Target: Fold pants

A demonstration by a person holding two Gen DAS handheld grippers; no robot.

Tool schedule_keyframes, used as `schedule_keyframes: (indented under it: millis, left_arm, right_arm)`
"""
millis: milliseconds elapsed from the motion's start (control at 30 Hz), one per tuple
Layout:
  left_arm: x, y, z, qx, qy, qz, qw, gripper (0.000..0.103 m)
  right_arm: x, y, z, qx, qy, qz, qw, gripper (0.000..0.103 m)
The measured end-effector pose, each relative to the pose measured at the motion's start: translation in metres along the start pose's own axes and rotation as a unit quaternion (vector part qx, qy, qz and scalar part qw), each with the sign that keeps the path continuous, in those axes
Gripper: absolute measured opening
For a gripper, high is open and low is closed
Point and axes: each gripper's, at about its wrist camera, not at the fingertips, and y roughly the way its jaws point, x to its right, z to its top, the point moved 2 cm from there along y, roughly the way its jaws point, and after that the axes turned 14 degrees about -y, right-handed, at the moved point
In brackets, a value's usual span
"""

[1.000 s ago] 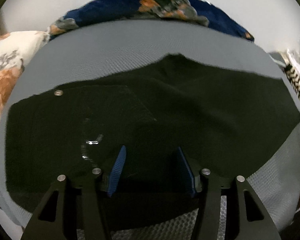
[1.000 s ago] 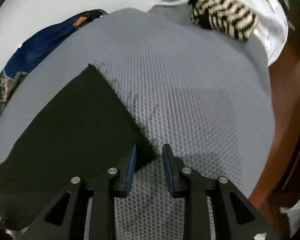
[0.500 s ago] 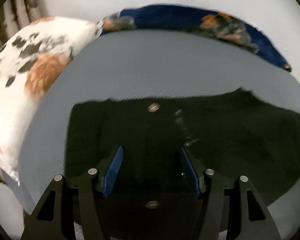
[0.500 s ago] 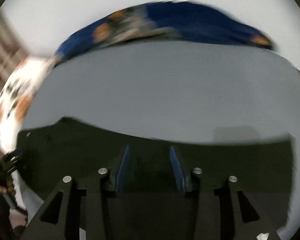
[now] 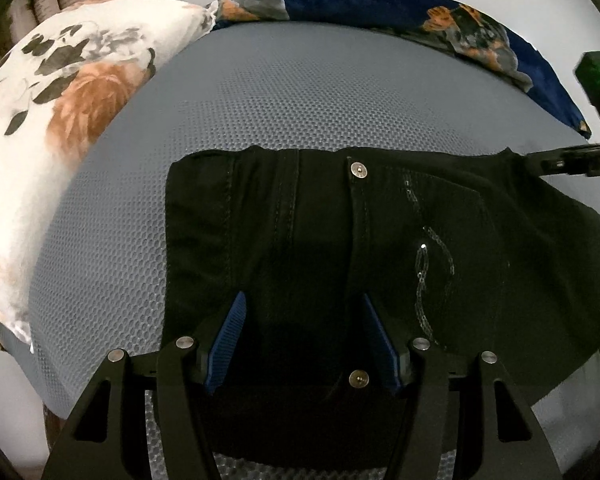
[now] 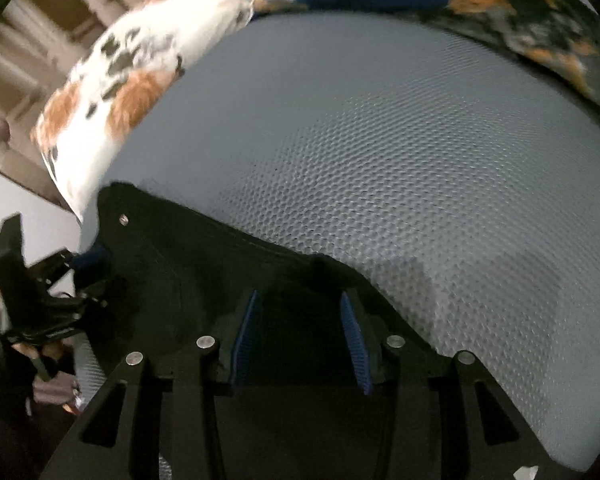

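Black pants [image 5: 340,240] lie on a grey honeycomb-mesh mattress [image 5: 300,100], filling the centre and lower right of the left wrist view. Waistband edge runs across mid-frame. A silver button [image 5: 359,169] sits at the waistband, right of centre; a second silver stud [image 5: 358,379] shows low in the frame, between the blue pads. A sequin trim [image 5: 428,264] curves down the fabric at right of centre. Vertical seams left of the button.

Left gripper [image 5: 302,340]: blue pads stand apart over the dark cloth, lower centre. Fabric lies between them; whether the pads press on it cannot be told, black against black.

Right wrist view, somewhat blurred: the pants [image 6: 204,272] occupy the lower left and lower centre, edge running diagonally down toward the right. One silver button [image 6: 124,220] near the upper left corner of the cloth. Right gripper [image 6: 304,340]: pads parted, dark fabric in the gap between them; grip cannot be confirmed. Mattress [image 6: 420,160] fills centre and right.

The left gripper [image 6: 60,288] appears at the far left edge of the right wrist view, at the cloth's edge. In the left wrist view the right gripper [image 5: 560,160] shows at the right edge, green light on its body, tip at the waistband corner.

Surroundings: floral white-and-orange pillow [image 5: 60,100] at upper left; dark blue floral blanket [image 5: 400,12] along the top.
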Motion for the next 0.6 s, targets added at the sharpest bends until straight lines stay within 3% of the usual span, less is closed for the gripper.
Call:
schedule_keyframes:
  millis: [67,100,133,233,367,467,600]
  left_arm:
    - [-0.001,0.0,0.001,-0.001,-0.001,-0.002,1.0,0.061]
    - [-0.001,0.0,0.001,-0.001,-0.003,-0.005,1.0,0.061]
    - [-0.001,0.0,0.001,-0.002,-0.004,-0.006,1.0,0.061]
    - [-0.003,0.0,0.001,-0.001,-0.01,-0.013,0.9999,0.061]
    - [-0.003,0.001,0.001,-0.001,-0.012,-0.015,0.9998,0.061]
    - [-0.002,0.001,0.001,0.0,-0.012,-0.015,0.9998,0.061]
    - [-0.002,-0.001,0.001,0.006,-0.012,-0.013,0.9998,0.061]
  right_arm:
    - [0.001,0.009,0.003,-0.006,-0.006,0.001,1.0,0.04]
    - [0.002,0.01,0.004,-0.004,-0.004,0.01,1.0,0.021]
    - [0.002,0.009,0.006,0.005,-0.002,0.022,1.0,0.013]
    - [0.002,-0.004,0.012,0.039,-0.001,0.016,0.999,0.009]
    - [0.01,-0.002,0.014,0.061,0.008,-0.044,0.997,0.001]
    - [0.02,0.009,0.014,0.062,0.032,-0.042,0.997,0.002]
    - [0.019,0.0,0.014,0.073,0.054,-0.058,0.994,0.014]
